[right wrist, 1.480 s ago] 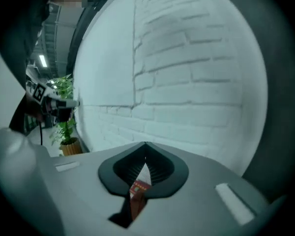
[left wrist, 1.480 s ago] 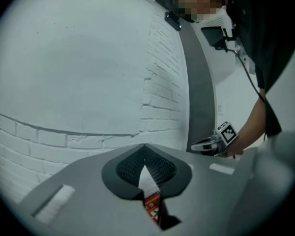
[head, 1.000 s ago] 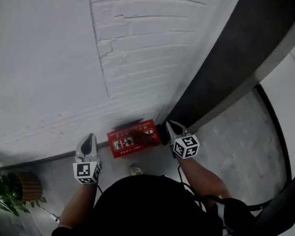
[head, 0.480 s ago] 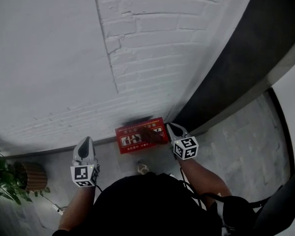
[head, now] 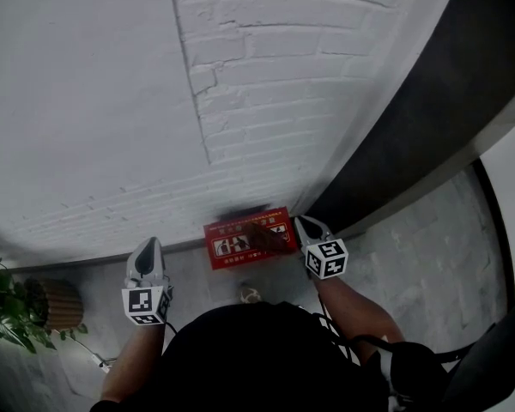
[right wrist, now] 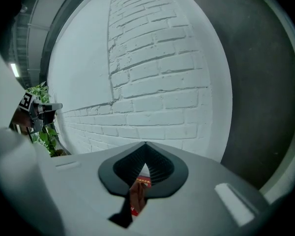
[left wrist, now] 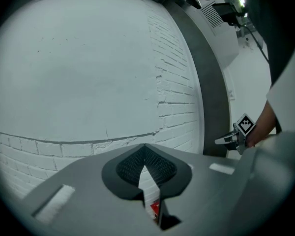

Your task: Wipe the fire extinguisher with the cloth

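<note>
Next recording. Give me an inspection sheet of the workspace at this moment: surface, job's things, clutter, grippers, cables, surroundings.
Surface: grey floor meeting the wall.
Job's things: red fire extinguisher box at the wall's foot; brownish cloth hangs from the right gripper and overlaps the box in the head view.
Clutter: small pale object on the floor, too small to identify.
Grippers: right gripper shut on the cloth; left gripper shut, nothing held, apart from the box.
Cables: dark cable beside the right forearm.
Surroundings: white brick wall; dark grey panel; potted plant at left.
</note>
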Demonstrator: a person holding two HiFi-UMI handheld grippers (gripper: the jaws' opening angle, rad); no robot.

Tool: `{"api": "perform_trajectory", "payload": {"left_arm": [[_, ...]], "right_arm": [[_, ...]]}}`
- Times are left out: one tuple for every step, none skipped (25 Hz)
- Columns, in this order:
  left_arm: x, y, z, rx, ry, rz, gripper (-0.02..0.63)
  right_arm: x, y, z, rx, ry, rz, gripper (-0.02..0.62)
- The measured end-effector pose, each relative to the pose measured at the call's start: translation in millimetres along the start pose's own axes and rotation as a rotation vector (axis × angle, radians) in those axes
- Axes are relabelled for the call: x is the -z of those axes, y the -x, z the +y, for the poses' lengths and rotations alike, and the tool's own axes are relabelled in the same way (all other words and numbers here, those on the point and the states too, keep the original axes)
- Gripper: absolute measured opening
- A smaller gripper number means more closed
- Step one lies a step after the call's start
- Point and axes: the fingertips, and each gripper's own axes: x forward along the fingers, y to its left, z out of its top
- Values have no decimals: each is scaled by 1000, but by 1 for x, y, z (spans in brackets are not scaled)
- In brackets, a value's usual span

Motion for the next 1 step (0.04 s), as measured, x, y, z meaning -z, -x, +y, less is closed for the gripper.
{"api": "perform_trajectory", "payload": {"left_arm": [[0, -1, 1, -1, 1, 0, 0]], "right_arm": [[1, 0, -1, 0, 1, 1, 0]]}}
